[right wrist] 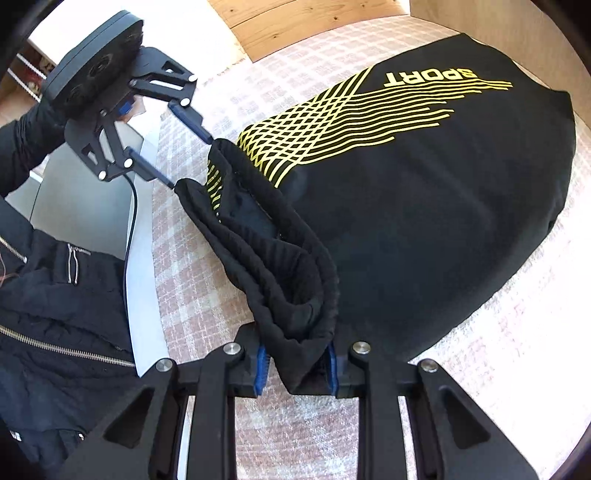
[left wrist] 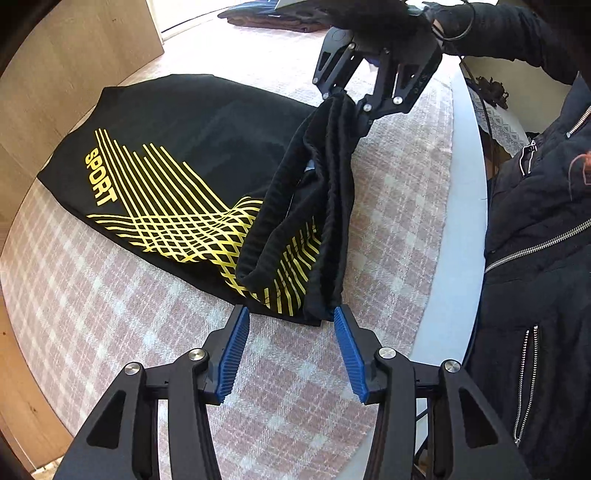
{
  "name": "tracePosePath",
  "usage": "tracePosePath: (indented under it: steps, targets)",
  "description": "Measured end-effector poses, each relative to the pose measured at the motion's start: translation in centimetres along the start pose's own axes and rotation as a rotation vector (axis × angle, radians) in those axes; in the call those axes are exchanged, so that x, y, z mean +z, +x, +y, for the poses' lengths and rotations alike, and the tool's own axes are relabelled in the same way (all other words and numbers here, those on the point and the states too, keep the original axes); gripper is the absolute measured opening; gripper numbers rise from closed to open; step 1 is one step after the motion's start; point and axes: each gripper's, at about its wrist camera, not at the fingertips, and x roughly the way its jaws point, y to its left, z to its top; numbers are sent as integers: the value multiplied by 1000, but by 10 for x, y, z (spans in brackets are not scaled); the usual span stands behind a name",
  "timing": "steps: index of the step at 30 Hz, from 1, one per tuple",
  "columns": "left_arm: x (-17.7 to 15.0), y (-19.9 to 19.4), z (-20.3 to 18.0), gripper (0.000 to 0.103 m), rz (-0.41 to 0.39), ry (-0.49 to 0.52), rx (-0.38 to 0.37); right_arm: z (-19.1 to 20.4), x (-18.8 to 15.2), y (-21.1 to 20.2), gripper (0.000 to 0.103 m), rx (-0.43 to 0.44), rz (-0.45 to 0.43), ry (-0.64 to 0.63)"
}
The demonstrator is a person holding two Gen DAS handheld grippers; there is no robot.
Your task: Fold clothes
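A black garment (left wrist: 184, 129) (right wrist: 424, 221) with yellow stripes and the word SPORT lies spread on a pink checked cover (left wrist: 110, 295). Its ribbed hem (left wrist: 325, 166) (right wrist: 280, 266) is bunched and lifted off the cover on the person's side. My right gripper (right wrist: 295, 347) (left wrist: 351, 99) is shut on one end of this hem and holds it up. My left gripper (left wrist: 290, 312) (right wrist: 190, 162) stands open at the hem's other end. Its right pad (left wrist: 347, 343) touches the cloth edge, and nothing is pinched between the pads.
Wooden panels (left wrist: 74, 74) (right wrist: 314, 22) stand along the far sides of the cover. A dark pile of clothes (left wrist: 266, 18) lies at the back. The white table edge (left wrist: 469, 221) and the person's black zipped jacket (left wrist: 535, 258) (right wrist: 55, 295) are close by.
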Motion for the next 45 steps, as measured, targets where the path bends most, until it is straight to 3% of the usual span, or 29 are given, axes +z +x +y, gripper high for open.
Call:
tracePosePath:
  steps: [6, 15, 28, 35, 39, 45]
  targets:
    - [-3, 11, -13, 46, -29, 20, 54, -12, -2, 1, 23, 79, -16, 92]
    - [9, 15, 17, 46, -72, -7, 132, -2, -4, 6, 23, 85, -9, 85]
    - [16, 10, 15, 43, -80, 15, 67, 19, 0, 16, 23, -3, 0, 30]
    - [14, 5, 3, 40, -85, 30, 101, 29, 0, 21, 23, -27, 0, 20]
    - [15, 0, -3, 39, -106, 36, 76, 35, 1, 24, 24, -38, 2, 9]
    - [20, 14, 11, 40, -67, 69, 60, 41, 1, 29, 24, -40, 5, -2]
